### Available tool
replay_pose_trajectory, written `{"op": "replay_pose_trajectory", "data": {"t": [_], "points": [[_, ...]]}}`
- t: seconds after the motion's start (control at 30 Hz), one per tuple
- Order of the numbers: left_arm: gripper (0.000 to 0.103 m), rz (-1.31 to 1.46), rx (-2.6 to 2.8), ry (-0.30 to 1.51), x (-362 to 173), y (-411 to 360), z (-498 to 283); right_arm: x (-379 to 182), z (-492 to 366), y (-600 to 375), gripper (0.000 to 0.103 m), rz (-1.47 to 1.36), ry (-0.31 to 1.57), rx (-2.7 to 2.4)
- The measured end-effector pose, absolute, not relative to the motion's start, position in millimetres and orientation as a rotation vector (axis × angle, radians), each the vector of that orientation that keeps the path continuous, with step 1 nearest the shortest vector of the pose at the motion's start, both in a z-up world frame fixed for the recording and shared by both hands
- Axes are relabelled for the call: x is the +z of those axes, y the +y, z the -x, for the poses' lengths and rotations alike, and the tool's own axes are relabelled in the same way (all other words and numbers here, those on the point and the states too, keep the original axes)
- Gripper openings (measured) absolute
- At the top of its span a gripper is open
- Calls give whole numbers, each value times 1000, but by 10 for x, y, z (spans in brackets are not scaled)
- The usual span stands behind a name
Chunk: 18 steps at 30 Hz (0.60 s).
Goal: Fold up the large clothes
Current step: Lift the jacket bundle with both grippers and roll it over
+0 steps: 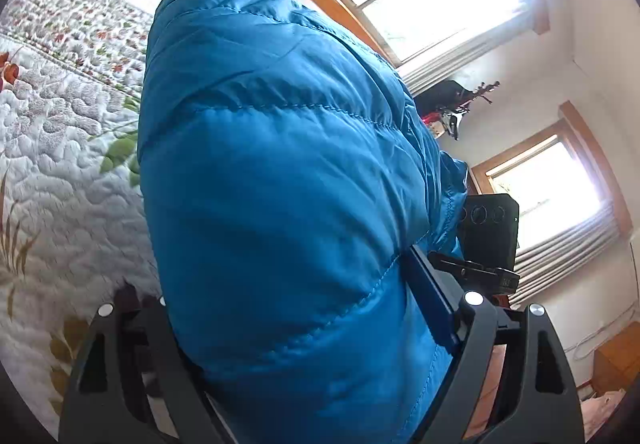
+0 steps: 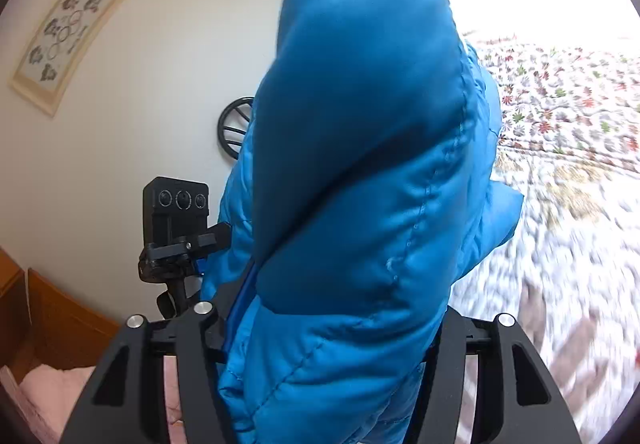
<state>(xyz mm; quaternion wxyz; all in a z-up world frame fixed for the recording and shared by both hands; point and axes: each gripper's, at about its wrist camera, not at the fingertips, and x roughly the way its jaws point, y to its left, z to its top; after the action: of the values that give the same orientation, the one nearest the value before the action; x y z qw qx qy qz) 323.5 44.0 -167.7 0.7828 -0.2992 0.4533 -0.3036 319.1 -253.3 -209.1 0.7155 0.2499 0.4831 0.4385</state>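
Blue puffer jacket [image 1: 280,183] clamped in both grippers, raised above the quilted bed [image 1: 60,147].

Left gripper [image 1: 304,324]: jaws set wide and filled by a thick quilted bundle of the jacket, which bulges forward and hides the fingertips; pad contact is likely but not directly visible. Right gripper [image 2: 332,328]: jaws part-way closed on a folded section of the same jacket [image 2: 360,163], which rises ahead of the camera. Floral bed quilt [image 2: 560,123] lies beyond and below. A black camera unit [image 2: 176,203] stands beside the jacket.
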Motion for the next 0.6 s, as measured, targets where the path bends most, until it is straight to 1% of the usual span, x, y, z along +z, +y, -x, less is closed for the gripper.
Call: {"op": "replay_pose_trajectory", "data": {"t": [0.17, 0.23, 0.33, 0.4, 0.43, 0.5, 0.57, 0.6], "points": [[83, 669, -617, 1040, -1951, 585, -3603, -2459, -3366, -2469, 59, -579, 1133, 944], [83, 673, -600, 1069, -2078, 602, -3690, -2524, -3399, -2340, 59, -597, 1159, 930], [88, 698, -609, 1081, -2165, 554, -3735, -2628, -3329, -2362, 62, -633, 1160, 941], [92, 708, -614, 1085, -2205, 561, -3760, -2600, -3293, -2347, 68, -636, 1160, 938], [92, 708, -614, 1087, -2266, 627, -3799, -2633, -3289, -2413, 69, -640, 1162, 935], [93, 707, -611, 1092, -2312, 679, -3789, -2634, -3264, -2446, 76, -637, 1163, 917], [93, 698, -599, 1098, -2295, 720, -3751, -2593, -3142, -2487, 78, -619, 1159, 901], [93, 690, -595, 1100, -2312, 800, -3691, -2560, -3072, -2515, 80, -604, 1158, 885]]}}
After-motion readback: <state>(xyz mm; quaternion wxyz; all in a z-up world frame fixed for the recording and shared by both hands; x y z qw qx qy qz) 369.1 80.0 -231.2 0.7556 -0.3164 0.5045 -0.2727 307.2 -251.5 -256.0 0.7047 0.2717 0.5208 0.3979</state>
